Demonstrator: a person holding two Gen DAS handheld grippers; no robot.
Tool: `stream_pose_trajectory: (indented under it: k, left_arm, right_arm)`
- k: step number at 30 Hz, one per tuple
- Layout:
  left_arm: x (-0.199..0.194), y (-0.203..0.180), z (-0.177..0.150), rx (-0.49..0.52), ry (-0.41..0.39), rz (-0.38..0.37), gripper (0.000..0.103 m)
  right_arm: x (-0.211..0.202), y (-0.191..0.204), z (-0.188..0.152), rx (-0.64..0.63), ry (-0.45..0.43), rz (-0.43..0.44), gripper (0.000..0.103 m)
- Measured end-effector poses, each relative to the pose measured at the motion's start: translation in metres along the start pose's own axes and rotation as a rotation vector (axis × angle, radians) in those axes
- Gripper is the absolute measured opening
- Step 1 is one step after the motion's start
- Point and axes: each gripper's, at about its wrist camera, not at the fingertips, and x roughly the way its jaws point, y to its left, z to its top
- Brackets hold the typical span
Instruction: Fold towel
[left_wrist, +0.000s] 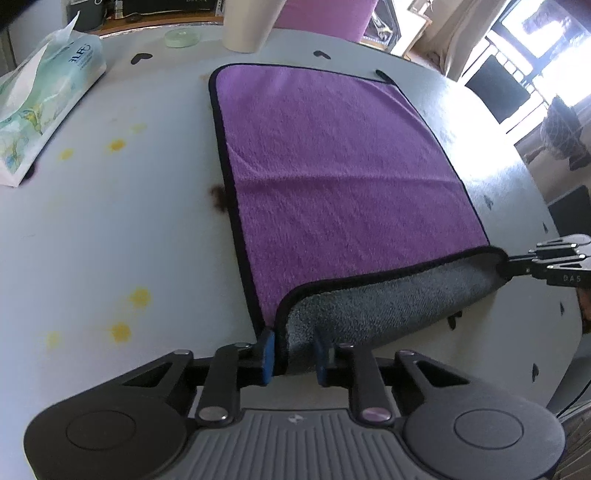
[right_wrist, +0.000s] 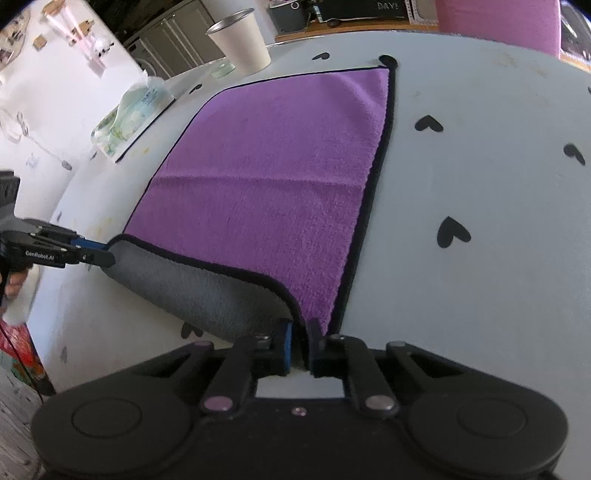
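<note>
- The purple towel (left_wrist: 332, 166) lies flat on the white counter (left_wrist: 129, 221), stretching away from both grippers; its near edge is lifted and rolled back, showing a grey underside (left_wrist: 388, 306).
- The left gripper (left_wrist: 293, 356) pinches the near left corner of the towel, its blue-padded fingers closed on the black-trimmed hem.
- The right gripper (right_wrist: 300, 349) clamps the near right corner the same way, fingers closed on the cloth.
- Between the two held corners the raised edge sags slightly just above the counter.
- Readable writing: "GenRobot.AI" on the side of the left gripper in the right wrist view; "DAY!" on a dark board at the back.
- The towel looks roughly square, its side hems running away from the grippers toward a white cup (right_wrist: 240, 40) and a tissue pack (left_wrist: 44, 103).
- Black heart marks (right_wrist: 452, 230) dot the counter.
</note>
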Motion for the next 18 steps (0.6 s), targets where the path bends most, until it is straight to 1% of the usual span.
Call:
stream_pose_trajectory:
  k: [1, 3, 11, 15, 18]
  left_arm:
    - [0.0, -0.001, 0.0, 0.005, 0.003, 0.008, 0.014]
    - [0.001, -0.002, 0.0, 0.011, 0.009, 0.024, 0.01]
    - [-0.008, -0.006, -0.001, 0.031, -0.024, 0.049, 0.007]
    - [-0.019, -0.01, 0.002, 0.039, -0.075, 0.071, 0.006]
    - [-0.03, -0.014, 0.006, 0.041, -0.133, 0.091, 0.006]
  right_arm:
    - [0.001, 0.002, 0.0, -0.013, 0.005, -0.001, 0.007]
    - [0.002, 0.006, 0.0, -0.035, 0.018, -0.009, 0.005]
    - [-0.006, 0.011, 0.001, -0.056, -0.009, -0.031, 0.004]
    - [-0.012, 0.015, 0.003, -0.068, -0.034, -0.038, 0.004]
    - [-0.022, 0.018, 0.006, -0.074, -0.076, -0.051, 0.004]
